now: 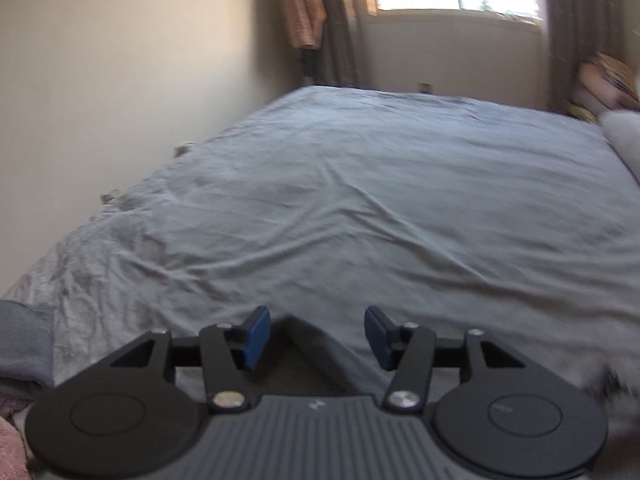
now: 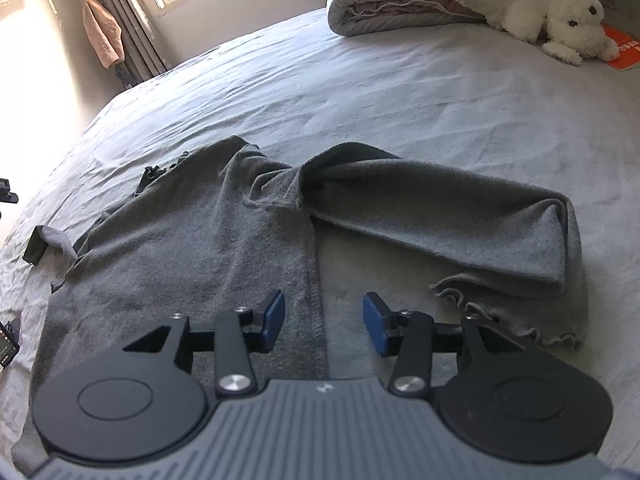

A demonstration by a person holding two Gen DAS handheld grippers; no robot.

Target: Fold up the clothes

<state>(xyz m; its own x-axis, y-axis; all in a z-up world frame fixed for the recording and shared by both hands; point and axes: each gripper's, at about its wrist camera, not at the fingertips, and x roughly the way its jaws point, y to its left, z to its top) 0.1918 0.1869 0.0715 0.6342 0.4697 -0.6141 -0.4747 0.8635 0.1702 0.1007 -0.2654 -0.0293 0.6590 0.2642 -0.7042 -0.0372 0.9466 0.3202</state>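
A grey fleece garment (image 2: 192, 248) lies spread on the bed's pale grey sheet (image 2: 400, 92). One sleeve (image 2: 460, 220) is folded across to the right and ends in a ruffled cuff (image 2: 500, 312). My right gripper (image 2: 324, 322) is open just above the garment's stitched side edge (image 2: 316, 300), and the blue pads stand apart on either side of it without touching. My left gripper (image 1: 316, 338) is open too. A dark grey corner of cloth (image 1: 312, 356) lies below the gap between its pads, and neither pad presses on it. The left wrist view is blurred.
A folded duvet (image 2: 400, 4), a white plush dog (image 2: 560, 20) and an orange book (image 2: 624, 48) lie at the bed's far right. A pink towel (image 2: 102, 32) hangs by the curtains. A wall (image 1: 120, 80) runs along the bed's left side. Pink cloth (image 1: 8, 452) shows at the near left.
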